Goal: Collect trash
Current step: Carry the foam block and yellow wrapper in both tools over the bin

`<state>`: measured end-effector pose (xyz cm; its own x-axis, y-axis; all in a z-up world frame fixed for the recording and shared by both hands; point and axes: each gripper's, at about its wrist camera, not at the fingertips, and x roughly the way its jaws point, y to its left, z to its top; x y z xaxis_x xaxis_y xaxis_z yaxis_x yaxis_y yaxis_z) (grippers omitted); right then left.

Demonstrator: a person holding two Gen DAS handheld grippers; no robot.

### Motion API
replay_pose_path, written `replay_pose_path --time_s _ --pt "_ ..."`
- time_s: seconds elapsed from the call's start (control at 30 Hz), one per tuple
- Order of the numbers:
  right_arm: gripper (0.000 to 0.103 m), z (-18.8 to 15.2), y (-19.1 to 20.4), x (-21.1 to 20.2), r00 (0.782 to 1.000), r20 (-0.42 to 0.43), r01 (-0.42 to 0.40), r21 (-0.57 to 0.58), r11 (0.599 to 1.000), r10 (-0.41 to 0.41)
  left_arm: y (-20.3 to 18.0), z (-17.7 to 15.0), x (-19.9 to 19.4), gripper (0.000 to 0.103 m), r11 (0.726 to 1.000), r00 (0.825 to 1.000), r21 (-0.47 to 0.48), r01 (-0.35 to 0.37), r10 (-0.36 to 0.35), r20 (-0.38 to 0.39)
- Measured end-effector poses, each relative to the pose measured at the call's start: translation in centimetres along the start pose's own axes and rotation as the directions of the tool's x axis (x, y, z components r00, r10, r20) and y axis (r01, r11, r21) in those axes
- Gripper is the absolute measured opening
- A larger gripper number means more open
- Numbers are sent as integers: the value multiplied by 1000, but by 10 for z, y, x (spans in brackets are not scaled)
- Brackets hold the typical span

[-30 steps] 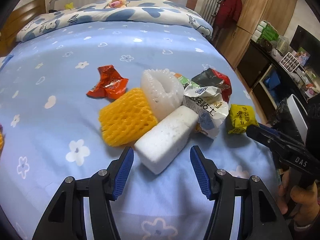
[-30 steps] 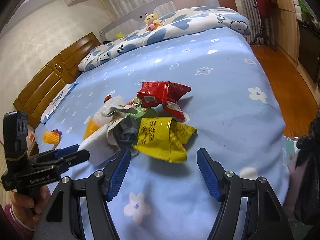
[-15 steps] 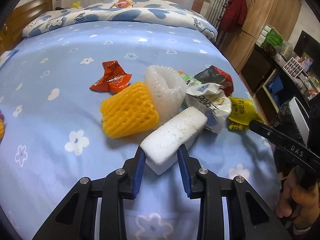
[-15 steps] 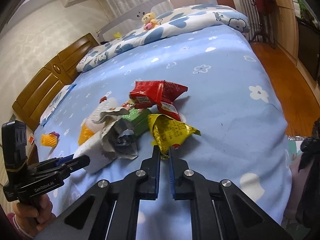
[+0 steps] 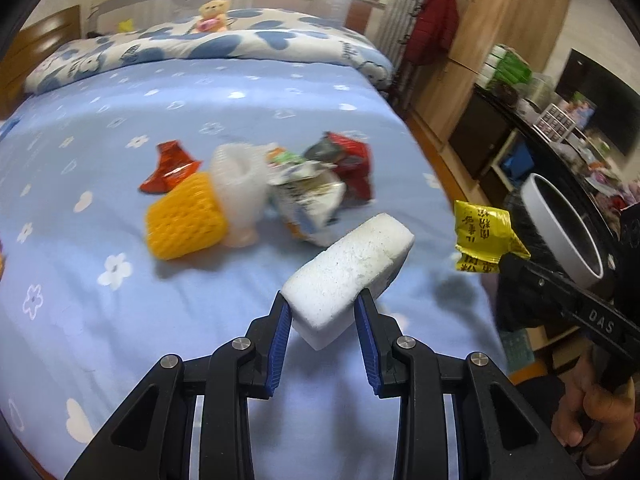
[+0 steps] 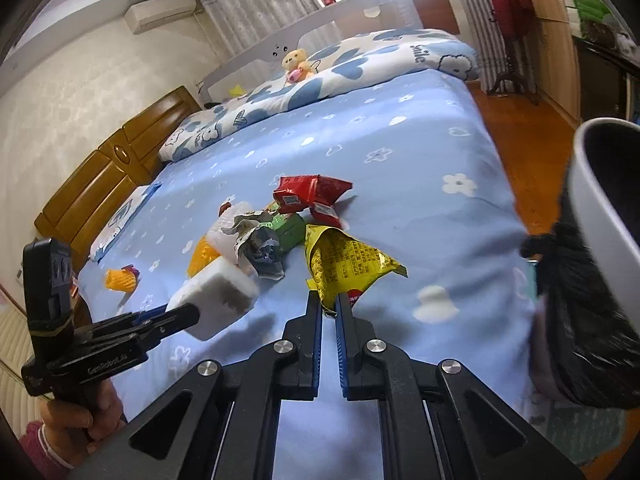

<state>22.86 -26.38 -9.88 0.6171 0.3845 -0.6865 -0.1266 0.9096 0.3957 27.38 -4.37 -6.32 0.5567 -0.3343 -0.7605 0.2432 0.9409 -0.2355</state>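
Observation:
A white foam block (image 5: 352, 268) hangs above the blue bedspread, with my left gripper (image 5: 322, 304) shut on its near end. The same foam block (image 6: 218, 292) shows at the left of the right wrist view. My right gripper (image 6: 328, 300) is shut on a corner of a yellow snack wrapper (image 6: 344, 260), lifted off the bed; that yellow wrapper (image 5: 482, 236) dangles at the right in the left wrist view. Left on the bed are a yellow foam net (image 5: 186, 220), a white foam net (image 5: 238, 184), a crumpled white wrapper (image 5: 308, 200) and two red wrappers (image 5: 170, 166) (image 5: 352, 160).
A white-rimmed bin with a black liner (image 5: 560, 224) stands off the bed's right edge; its rim (image 6: 600, 216) fills the right wrist view's right side. A small yellow net piece (image 6: 120, 278) lies far left. Pillows and a teddy (image 5: 212, 14) sit at the headboard.
Both grippers closed from open, the left on the foam block and the right on the yellow wrapper. Both then lifted their items off the bed and moved right toward the bin.

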Motion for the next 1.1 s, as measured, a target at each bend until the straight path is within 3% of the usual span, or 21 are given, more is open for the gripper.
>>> replay_pose_path --time_s 0.63,1.1 --pt "6 -3 -35 -93 992 108 68 39 997 -72 -86 21 -17 31 985 996 150 82 -85 14" --pt "6 10 -73 -145 968 192 145 87 986 -159 -145 43 -6 31 961 989 236 142 -148 9"
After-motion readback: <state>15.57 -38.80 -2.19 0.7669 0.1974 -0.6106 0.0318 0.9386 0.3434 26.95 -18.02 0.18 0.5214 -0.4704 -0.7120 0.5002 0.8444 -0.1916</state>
